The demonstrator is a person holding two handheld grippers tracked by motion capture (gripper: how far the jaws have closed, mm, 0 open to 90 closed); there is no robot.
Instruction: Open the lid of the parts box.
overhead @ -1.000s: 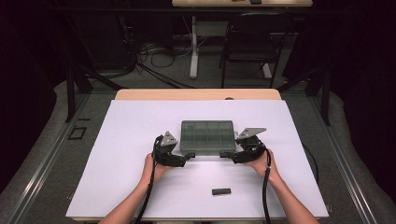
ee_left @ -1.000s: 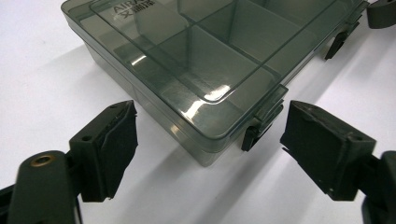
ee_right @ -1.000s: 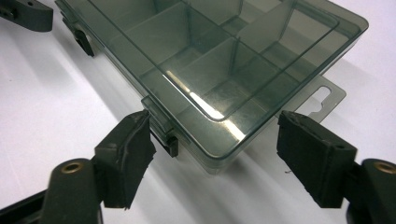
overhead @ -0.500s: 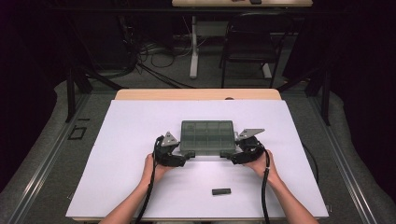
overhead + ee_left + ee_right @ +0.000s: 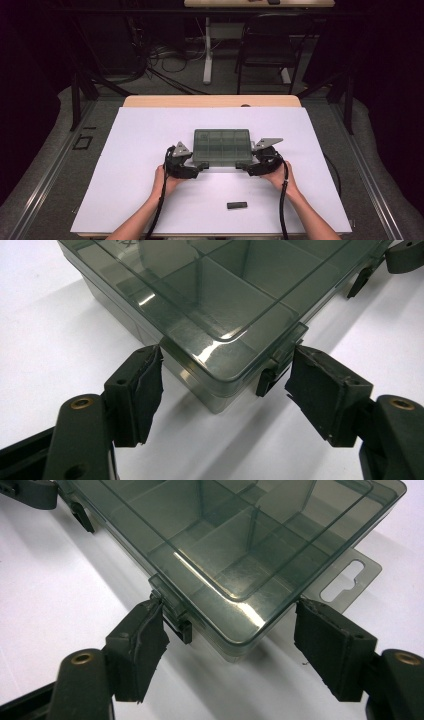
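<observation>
Organizer box [image 5: 222,147] sat shut near the middle of the white tabletop [image 5: 140,145], lid down, compartments looking empty through the smoky plastic. Left gripper [image 5: 199,167] was at the box's 7 o'clock corner; in the left gripper view its fingers [image 5: 142,390] had just been closing, corner of the box between them, one pad about touching the box wall, the other just at the latch [image 5: 270,377], so no firm clamp that I could tell. Right gripper [image 5: 243,166] was at the 5 o'clock corner, fingers [image 5: 145,637] part open around that corner, one pad against the second latch [image 5: 175,615], the other just clear of the wall. Small black piece [image 5: 237,205] lay apart at 6 o'clock, untouched. Judged progress: early. Both grippers were placed at the latches, but neither latch looked undone and the lid was not yet lifted; unlatching and opening remained.
</observation>
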